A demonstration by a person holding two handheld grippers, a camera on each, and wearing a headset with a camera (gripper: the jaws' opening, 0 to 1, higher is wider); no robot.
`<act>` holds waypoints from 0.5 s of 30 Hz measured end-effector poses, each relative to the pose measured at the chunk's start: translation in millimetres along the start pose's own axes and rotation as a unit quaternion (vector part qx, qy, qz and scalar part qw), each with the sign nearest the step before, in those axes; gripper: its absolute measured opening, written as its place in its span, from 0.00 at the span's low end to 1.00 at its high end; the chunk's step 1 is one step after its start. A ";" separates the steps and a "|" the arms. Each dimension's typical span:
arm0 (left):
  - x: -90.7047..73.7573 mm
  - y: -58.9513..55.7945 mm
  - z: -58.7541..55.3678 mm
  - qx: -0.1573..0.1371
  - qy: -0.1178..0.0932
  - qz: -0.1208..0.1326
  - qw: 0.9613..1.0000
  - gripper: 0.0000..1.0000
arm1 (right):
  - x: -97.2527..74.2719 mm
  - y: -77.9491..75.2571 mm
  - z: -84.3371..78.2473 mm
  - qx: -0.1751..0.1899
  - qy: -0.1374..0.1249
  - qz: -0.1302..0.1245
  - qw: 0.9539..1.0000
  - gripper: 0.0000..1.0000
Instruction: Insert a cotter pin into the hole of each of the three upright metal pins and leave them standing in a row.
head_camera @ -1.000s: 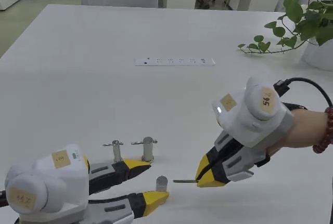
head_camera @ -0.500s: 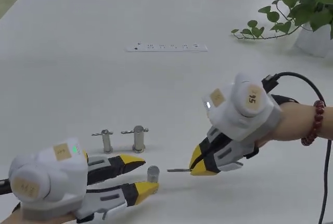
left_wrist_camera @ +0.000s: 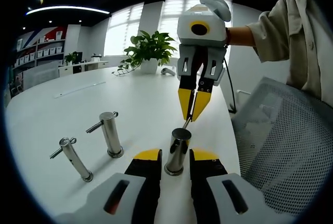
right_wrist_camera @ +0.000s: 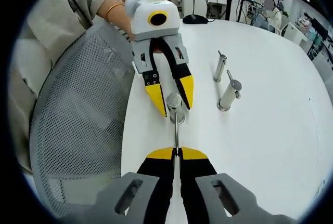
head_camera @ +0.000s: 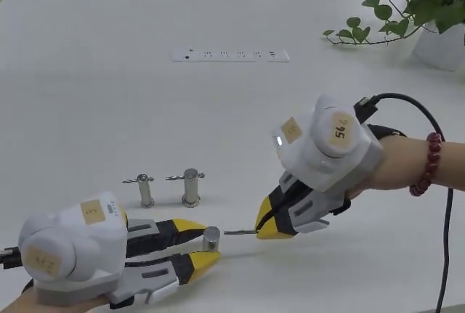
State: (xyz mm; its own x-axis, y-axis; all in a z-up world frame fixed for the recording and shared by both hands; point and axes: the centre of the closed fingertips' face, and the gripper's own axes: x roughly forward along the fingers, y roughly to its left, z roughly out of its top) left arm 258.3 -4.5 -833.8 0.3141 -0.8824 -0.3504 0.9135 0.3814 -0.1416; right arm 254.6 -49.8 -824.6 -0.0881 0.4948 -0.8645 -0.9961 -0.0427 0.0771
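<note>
- Left gripper (head_camera: 206, 243): jaws narrow, flanking the short upright steel pin (head_camera: 211, 237) on the white table (head_camera: 109, 110); whether they touch it I cannot tell.
- Right gripper (head_camera: 262, 232) pinches the thin wire cotter pin (head_camera: 238, 232); its long axis lies level, with the tip pointing at the steel pin's head.

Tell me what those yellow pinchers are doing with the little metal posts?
A person holds a tool in each hand. The left tool has its jaws on either side of a bare metal pin standing on the white table; whether they squeeze it is unclear. The right tool pinches a thin cotter pin and points it at that pin's top, tip very near. Two other pins stand nearby with cotter pins already through them.
</note>
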 end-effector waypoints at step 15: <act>1.6 -2.4 -2.4 0.003 0.002 -0.007 1.000 0.12 | 4.3 -0.9 5.6 -0.017 0.006 0.008 1.000 0.03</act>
State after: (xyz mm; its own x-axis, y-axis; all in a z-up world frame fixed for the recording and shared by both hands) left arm 256.0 -6.2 -836.2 0.3000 -0.8864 -0.3526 0.9196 0.3670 -0.1401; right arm 255.1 -42.8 -825.5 -0.1029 0.4830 -0.8695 -0.9941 -0.0804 0.0730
